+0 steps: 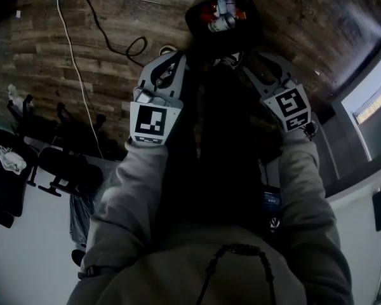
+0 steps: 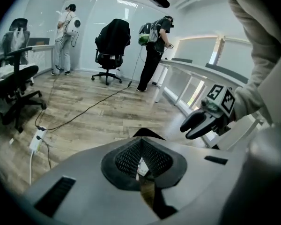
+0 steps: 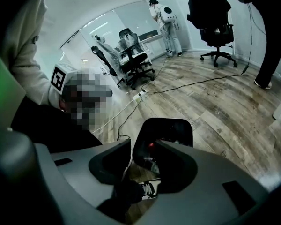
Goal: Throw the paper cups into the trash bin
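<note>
In the head view a black trash bin (image 1: pixel 197 19) stands on the wooden floor just ahead of both grippers, with a white paper cup (image 1: pixel 221 23) and some red-and-white litter inside it. My left gripper (image 1: pixel 167 57) points at the bin's left side. In its own view the left gripper (image 2: pixel 142 166) has its jaws together and no cup between them. My right gripper (image 1: pixel 242 60) points at the bin's right side. In the right gripper view, the right gripper (image 3: pixel 144 159) is open and empty above the trash bin (image 3: pixel 169 126).
A white power strip (image 2: pixel 37 139) and black cable (image 2: pixel 89 108) lie on the floor to the left. Office chairs (image 2: pixel 112 43) and two standing people (image 2: pixel 154 50) are farther off. A white desk (image 2: pixel 196 74) runs along the right. My shoe (image 3: pixel 147 189) shows below the jaws.
</note>
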Demonstrator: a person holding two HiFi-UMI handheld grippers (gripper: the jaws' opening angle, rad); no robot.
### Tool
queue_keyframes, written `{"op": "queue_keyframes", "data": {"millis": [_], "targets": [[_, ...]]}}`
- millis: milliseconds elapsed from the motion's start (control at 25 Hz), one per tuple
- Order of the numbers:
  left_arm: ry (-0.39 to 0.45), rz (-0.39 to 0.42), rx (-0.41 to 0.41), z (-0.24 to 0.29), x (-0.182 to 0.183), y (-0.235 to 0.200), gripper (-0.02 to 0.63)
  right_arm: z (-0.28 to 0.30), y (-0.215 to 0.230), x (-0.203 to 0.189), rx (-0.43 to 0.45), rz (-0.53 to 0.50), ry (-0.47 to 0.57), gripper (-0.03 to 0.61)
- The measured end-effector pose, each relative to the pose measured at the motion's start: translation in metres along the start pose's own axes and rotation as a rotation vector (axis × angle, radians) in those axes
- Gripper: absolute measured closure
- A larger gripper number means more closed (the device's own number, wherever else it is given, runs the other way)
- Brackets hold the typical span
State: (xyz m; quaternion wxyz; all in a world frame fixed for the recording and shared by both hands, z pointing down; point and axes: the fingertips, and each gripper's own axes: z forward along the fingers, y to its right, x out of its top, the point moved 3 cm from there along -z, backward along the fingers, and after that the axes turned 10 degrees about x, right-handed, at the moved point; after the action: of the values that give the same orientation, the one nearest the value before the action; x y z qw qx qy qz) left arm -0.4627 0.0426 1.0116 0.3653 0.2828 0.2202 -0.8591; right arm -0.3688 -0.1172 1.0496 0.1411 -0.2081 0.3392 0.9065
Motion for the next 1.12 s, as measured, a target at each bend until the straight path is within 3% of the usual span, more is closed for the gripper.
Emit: {"op": "queue_keyframes", "data": {"millis": [200,240,280,560,720,880,1000,1120], "targets": [[-0.079,-0.050,-0.023,-0.054,0.001,0.014,0.614,-0.047,-0.044,0.015,-0.019,0.002,0.003,0.445],[-0.079,-0.043,-0.033,-0.061,0.005,0.017,0.614,-0.055,-0.050,0.019,-0.024,0.004,0.007,0.522],[-0.077,-0.036,-0.044,-0.068,0.010,0.020,0.614,-0.062,-0.057,0.023,-0.029,0.009,0.014,0.550],[-0.060,-0.128,-0.036,-0.109,0.023,0.037,0.614,-0.096,-0.091,0.033,-0.058,0.061,0.060,0.560],[-0.052,-0.108,-0.051,-0.127,0.032,0.048,0.614,-0.106,-0.107,0.041,-0.032,0.040,0.053,0.560],[0.021,-0.093,-0.048,-0.134,0.068,0.041,0.614,-0.119,-0.106,0.069,-0.056,-0.018,0.093,0.560],[0.072,-0.057,-0.088,-0.145,0.103,0.037,0.614,-0.143,-0.120,0.112,-0.101,-0.113,0.144,0.560],[0.135,-0.040,-0.105,-0.177,0.155,0.037,0.614,-0.181,-0.147,0.156,-0.117,-0.141,0.223,0.560]]}}
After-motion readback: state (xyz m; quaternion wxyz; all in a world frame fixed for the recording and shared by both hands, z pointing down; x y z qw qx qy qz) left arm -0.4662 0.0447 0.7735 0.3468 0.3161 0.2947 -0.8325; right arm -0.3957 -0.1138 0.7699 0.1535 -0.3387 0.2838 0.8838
